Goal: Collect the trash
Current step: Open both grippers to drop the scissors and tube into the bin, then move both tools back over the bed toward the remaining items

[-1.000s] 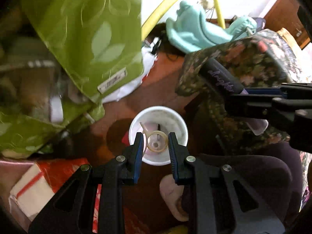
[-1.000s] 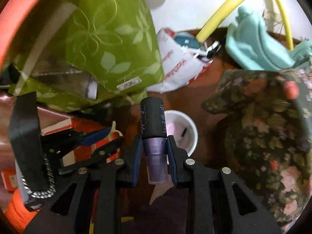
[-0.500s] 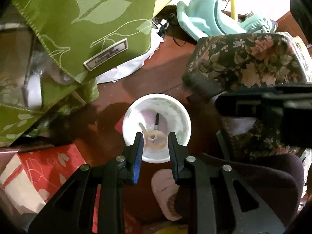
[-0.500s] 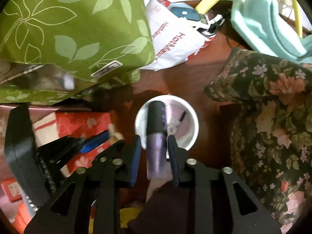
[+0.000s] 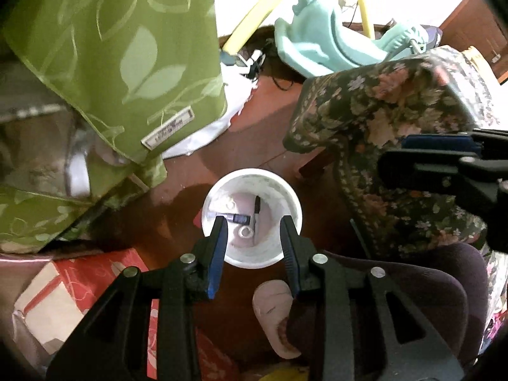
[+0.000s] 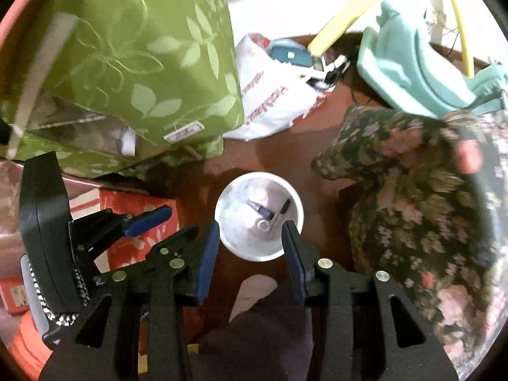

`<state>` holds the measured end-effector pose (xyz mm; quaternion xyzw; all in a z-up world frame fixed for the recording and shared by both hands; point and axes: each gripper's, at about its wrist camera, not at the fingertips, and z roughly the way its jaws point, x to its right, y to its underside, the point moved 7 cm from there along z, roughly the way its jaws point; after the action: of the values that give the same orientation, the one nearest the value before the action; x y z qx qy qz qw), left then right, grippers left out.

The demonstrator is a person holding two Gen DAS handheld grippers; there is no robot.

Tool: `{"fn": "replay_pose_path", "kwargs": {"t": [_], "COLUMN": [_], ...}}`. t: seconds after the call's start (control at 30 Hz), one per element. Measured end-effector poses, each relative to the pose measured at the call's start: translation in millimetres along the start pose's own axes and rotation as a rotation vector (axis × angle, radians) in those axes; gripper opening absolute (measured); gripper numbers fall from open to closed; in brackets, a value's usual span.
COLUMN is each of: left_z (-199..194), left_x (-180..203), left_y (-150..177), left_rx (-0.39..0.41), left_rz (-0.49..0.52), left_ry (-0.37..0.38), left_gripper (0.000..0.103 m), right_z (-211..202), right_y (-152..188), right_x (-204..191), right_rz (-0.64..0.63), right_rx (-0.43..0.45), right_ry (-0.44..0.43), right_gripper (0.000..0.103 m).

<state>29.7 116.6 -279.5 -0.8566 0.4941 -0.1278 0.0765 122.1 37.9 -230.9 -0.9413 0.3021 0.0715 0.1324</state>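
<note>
White cup [image 5: 252, 219]: standing upright on the brown floor [image 5: 263, 146], between a green leaf-print cushion [image 5: 127, 63] and a dark floral cushion [image 5: 397, 146].

Contents: a purple-and-black tube [image 5: 236, 218] is lying across the bottom, a small black stick [image 5: 257, 204] is leaning beside it, and a pale ring [image 5: 246, 231] is resting near the tube. The same tube [image 6: 261, 209] and ring [image 6: 263, 224] are showing in the right wrist view.

Left gripper [image 5: 252, 231]: pointing steeply down over the cup, its fingers opening, nothing held between them.

Right gripper [image 6: 250, 233]: also hanging above the cup [image 6: 258, 219], its fingers opening and gripping nothing.

Surroundings: a red patterned box [image 6: 139, 222] is sitting just beside the cup; a white printed bag [image 6: 273, 95] and a teal plastic item [image 5: 317, 47] are lying farther off; a person's foot [image 5: 276, 311] is resting near the cup.
</note>
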Motion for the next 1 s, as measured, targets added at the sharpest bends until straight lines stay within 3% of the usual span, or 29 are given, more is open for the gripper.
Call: {"fn": "replay_pose_path", "kwargs": {"t": [0.3,0.6,0.73,1.0], "left_z": [-64,-115,-125,-113], "left_x": [39,109,148,243], "left_y": [-19,-49,-62,-93], "left_rx": [0.13,0.232,0.256,0.253], "left_rz": [0.075,0.187,0.235,0.356], "left_ry": [-0.011,-0.002,0.027,0.078], "left_gripper": [0.033,0.034,0.04,0.04], "right_z": [-76,-141,-167,-198], "right_y": [11,35,50,92], "right_x": [16,67,102,186], "right_rz": [0.002,0.088,0.131,0.254], "right_rx": [0.195,0.338,0.383,0.419], "right_ry": [0.054,0.105,0.137,0.215], "right_gripper": [0.037,0.037,0.037,0.037]}}
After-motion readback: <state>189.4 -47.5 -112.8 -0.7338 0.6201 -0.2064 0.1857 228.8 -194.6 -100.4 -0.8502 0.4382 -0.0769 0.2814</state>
